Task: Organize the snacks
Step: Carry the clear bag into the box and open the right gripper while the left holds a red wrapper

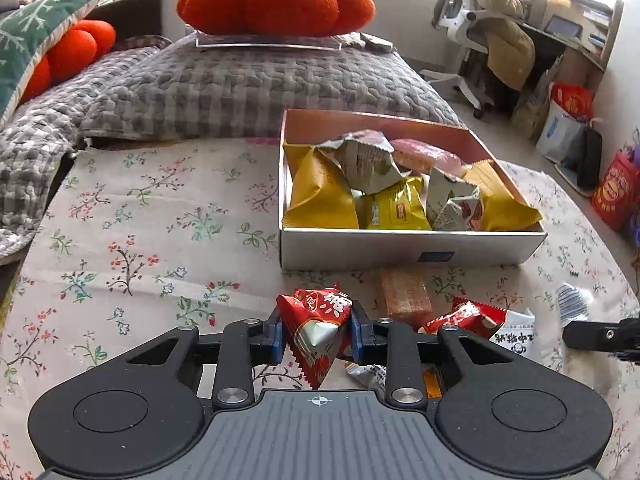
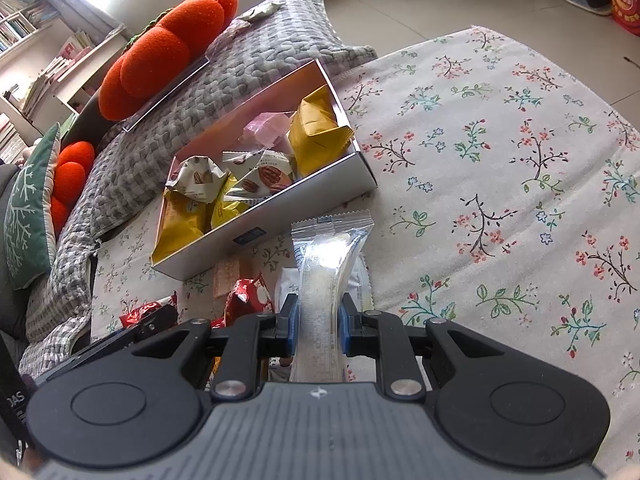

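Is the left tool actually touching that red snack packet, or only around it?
Touching. In the left wrist view, the left tool has both blue pads pressed against the sides of the red snack packet, which sits pinched between them with no gap visible.

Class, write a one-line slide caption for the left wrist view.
Left gripper pinches a red snack packet on the floral cloth, just short of the half-filled snack box.

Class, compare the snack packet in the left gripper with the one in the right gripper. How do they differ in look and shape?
The red snack packet in the left gripper is opaque, crinkled and pyramid-shaped, with white print; the clear snack packet in the right gripper is see-through, long and flat, showing pale contents. The red one is stubby; the clear one reaches well past the fingers. Both are pinched between blue pads, outside the box.
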The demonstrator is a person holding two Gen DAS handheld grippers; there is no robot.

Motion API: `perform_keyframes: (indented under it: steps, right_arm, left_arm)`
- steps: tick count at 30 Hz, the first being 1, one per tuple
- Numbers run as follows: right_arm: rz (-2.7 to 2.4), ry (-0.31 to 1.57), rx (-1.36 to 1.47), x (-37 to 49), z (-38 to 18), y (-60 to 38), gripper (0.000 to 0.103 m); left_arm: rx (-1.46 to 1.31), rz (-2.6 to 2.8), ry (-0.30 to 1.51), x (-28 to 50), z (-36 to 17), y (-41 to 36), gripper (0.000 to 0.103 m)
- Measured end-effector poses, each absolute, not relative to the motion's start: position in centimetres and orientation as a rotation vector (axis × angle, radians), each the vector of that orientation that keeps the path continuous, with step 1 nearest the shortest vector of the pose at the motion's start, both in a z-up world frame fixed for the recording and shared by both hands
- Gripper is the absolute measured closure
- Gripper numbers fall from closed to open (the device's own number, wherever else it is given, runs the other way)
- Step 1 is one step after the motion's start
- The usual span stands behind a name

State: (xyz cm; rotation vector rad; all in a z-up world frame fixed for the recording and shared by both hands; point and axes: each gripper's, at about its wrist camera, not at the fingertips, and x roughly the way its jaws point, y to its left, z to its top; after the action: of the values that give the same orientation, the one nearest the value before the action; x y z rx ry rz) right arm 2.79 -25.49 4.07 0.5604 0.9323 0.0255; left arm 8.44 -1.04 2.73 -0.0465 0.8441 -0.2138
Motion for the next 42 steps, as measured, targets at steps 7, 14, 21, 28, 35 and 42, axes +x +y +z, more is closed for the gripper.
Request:
perform_keyframes:
  steps: [7, 14, 21, 28, 35, 42]
  right_arm:
    - [0.013, 0.930, 0.564, 2.8, 4.0, -25.7, 0.085]
    - [-0.011, 0.899, 0.580, 3.2, 4.2, -26.6, 0.085]
    - [0.025, 0.883, 0.584, 4.2, 4.3, -26.3, 0.085]
    - [0.142, 0.911, 0.701, 6.3, 4.0, -26.1, 0.085]
    - [0.262, 0.901, 0.737, 9.5, 4.9, -25.0, 0.085]
    - [0.353, 0.949, 0.821, 13.0, 4.1, -24.3, 0.085]
  left_arm:
    - [-0.065, -0.222, 0.801, 7.7, 4.2, -0.9, 0.075]
    - [-0.113, -0.255, 0.805, 8.4, 4.5, -1.0, 0.075]
    - [-0.112, -0.299, 0.802, 9.4, 4.9, -2.0, 0.075]
    - [-0.133, -0.323, 0.803, 11.1, 5.0, -2.3, 0.075]
    - [-0.095, -0.337, 0.786, 13.3, 5.4, -3.5, 0.075]
    - [-0.075, -0.371, 0.792, 16.6, 4.6, -4.7, 0.075]
